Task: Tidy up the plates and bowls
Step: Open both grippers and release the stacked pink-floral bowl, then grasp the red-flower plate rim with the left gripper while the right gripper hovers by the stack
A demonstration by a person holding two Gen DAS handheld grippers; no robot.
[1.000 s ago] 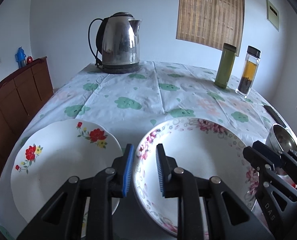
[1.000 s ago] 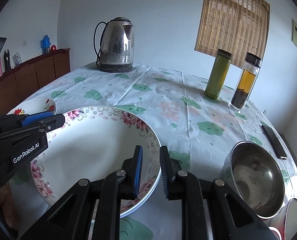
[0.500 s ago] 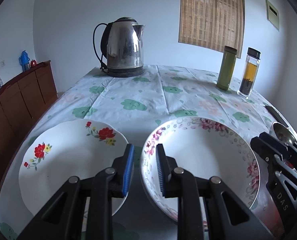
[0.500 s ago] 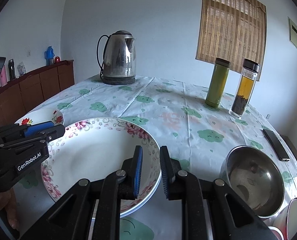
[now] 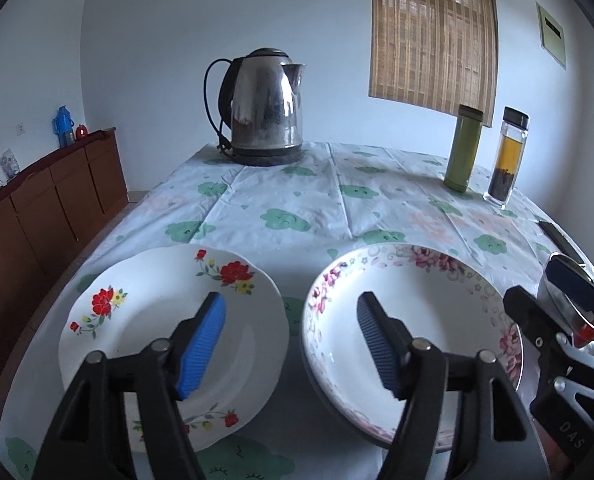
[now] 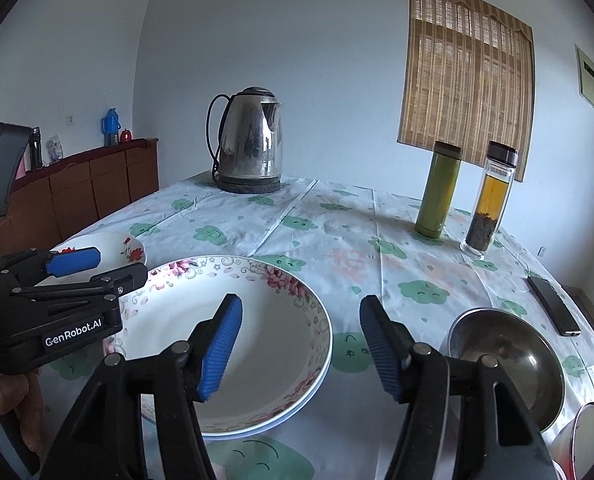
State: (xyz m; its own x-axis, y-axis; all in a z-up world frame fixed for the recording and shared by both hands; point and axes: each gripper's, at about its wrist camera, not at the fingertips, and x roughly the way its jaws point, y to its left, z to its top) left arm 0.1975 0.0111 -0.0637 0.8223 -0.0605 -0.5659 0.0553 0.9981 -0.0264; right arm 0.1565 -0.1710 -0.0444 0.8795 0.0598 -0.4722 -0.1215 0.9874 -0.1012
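A white plate with pink flowers [image 5: 437, 312] lies on a second one like it on the flowered tablecloth [image 5: 297, 196]. Left of this stack lies a white plate with red flowers [image 5: 137, 312]. My left gripper [image 5: 291, 320] hangs over the gap between the two; its jaws are opening and hold nothing. My right gripper [image 6: 301, 320] is at the pink plate's [image 6: 257, 312] right rim. Its jaws are opening too, with the rim below them and untouched. Each gripper shows in the other's view: right gripper [image 5: 533, 284], left gripper [image 6: 121, 267].
A steel bowl [image 6: 509, 360] sits right of the stack, with a phone [image 6: 553, 310] behind it. At the table's far end stand a kettle [image 5: 265, 108], a green flask [image 5: 465, 148] and a tea bottle [image 5: 507, 160]. A wooden sideboard [image 5: 49, 200] runs along the left wall.
Both grippers' jaws were nearly shut on the pink plate's rims, one on each side, and now stand wide apart. The plate rests on the stack.
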